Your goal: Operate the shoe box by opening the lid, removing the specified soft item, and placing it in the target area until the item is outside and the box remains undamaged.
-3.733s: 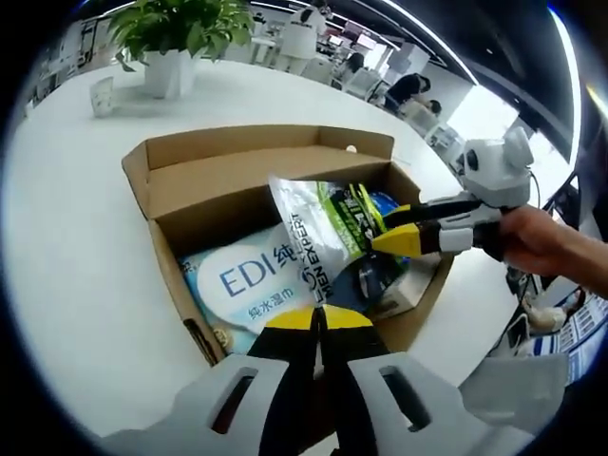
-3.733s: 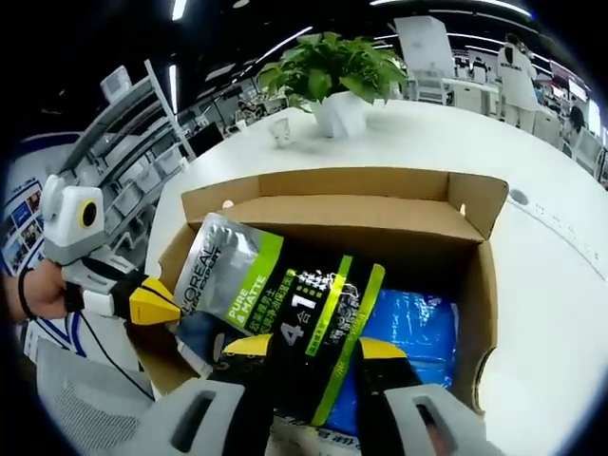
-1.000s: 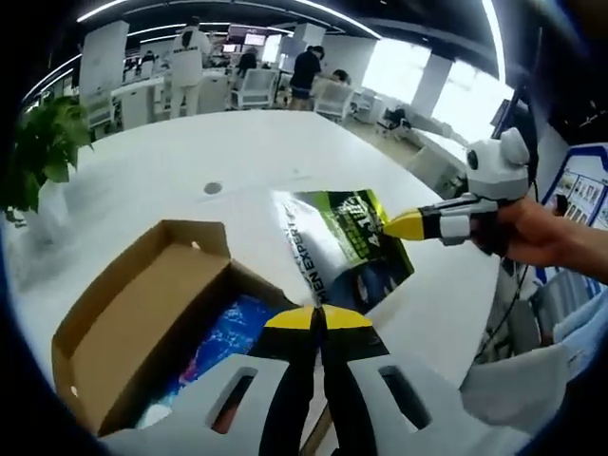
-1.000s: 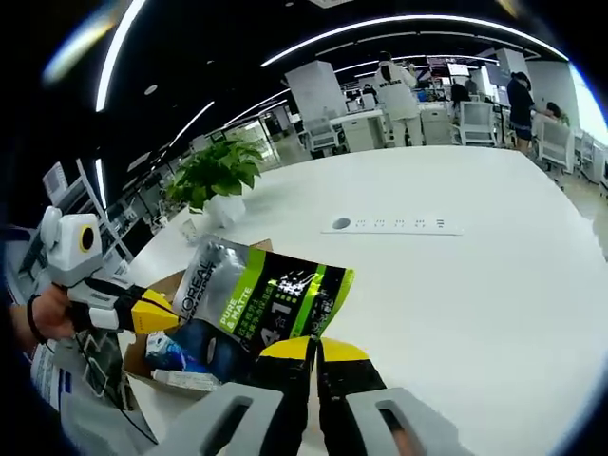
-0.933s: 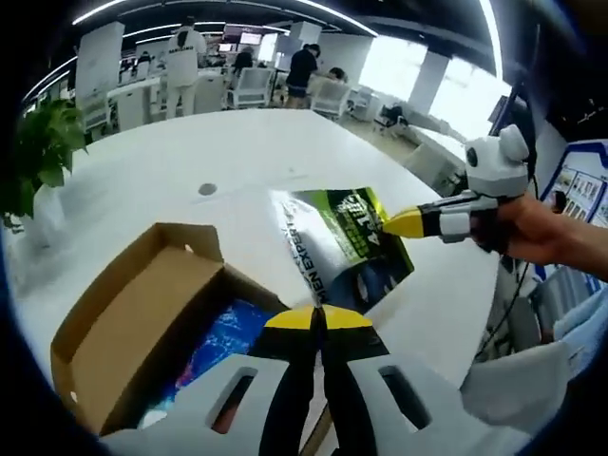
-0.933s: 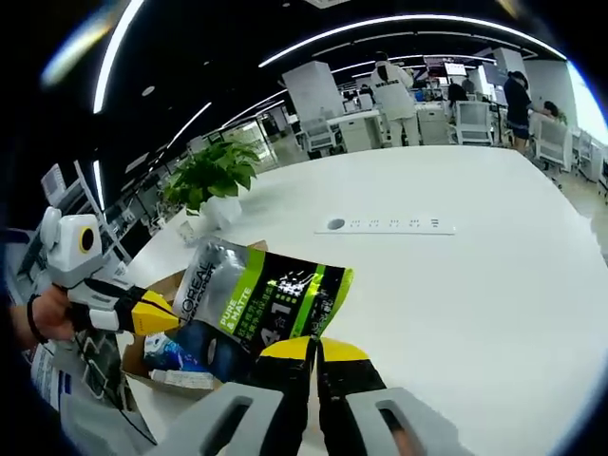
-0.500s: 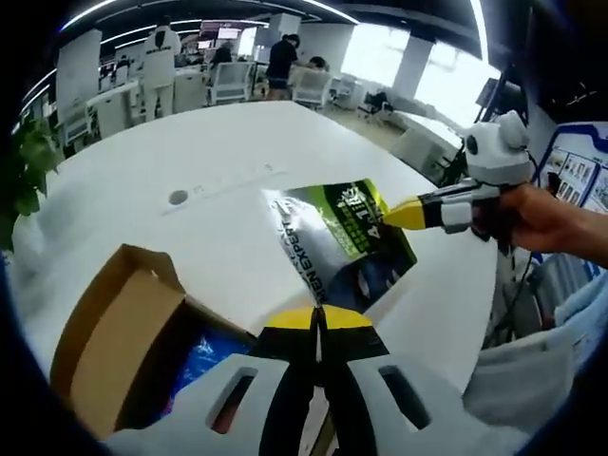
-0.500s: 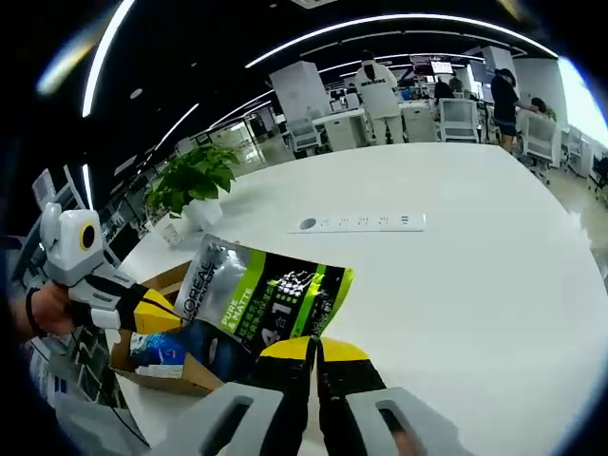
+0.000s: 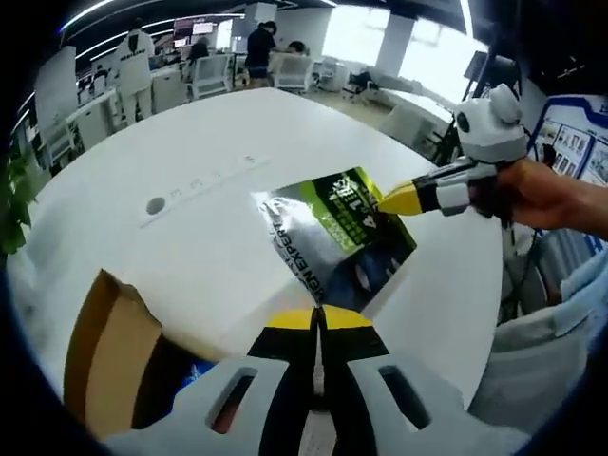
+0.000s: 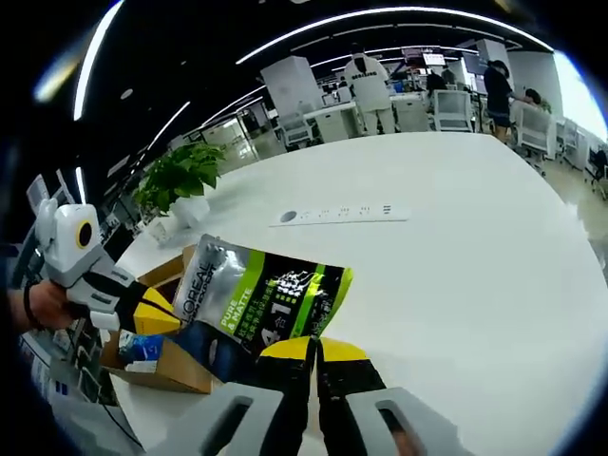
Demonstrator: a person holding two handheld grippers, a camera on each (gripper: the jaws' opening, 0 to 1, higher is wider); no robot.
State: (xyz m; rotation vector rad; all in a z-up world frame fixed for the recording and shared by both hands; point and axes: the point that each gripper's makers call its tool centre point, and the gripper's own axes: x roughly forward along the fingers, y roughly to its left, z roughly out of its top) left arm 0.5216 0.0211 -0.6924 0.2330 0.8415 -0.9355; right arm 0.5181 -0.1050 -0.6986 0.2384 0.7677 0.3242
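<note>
Two grippers are sharing the pouch: left gripper and right gripper each clamping an opposite edge, carrying it over the table, right of the open shoe box. Risk: uneven pull could be tearing it, or one edge slipping free.

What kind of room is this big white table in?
Probably a large open office. Behind the white table stand rows of desks and chairs with people among them, under long ceiling light strips. A potted plant sits on the table.
</note>
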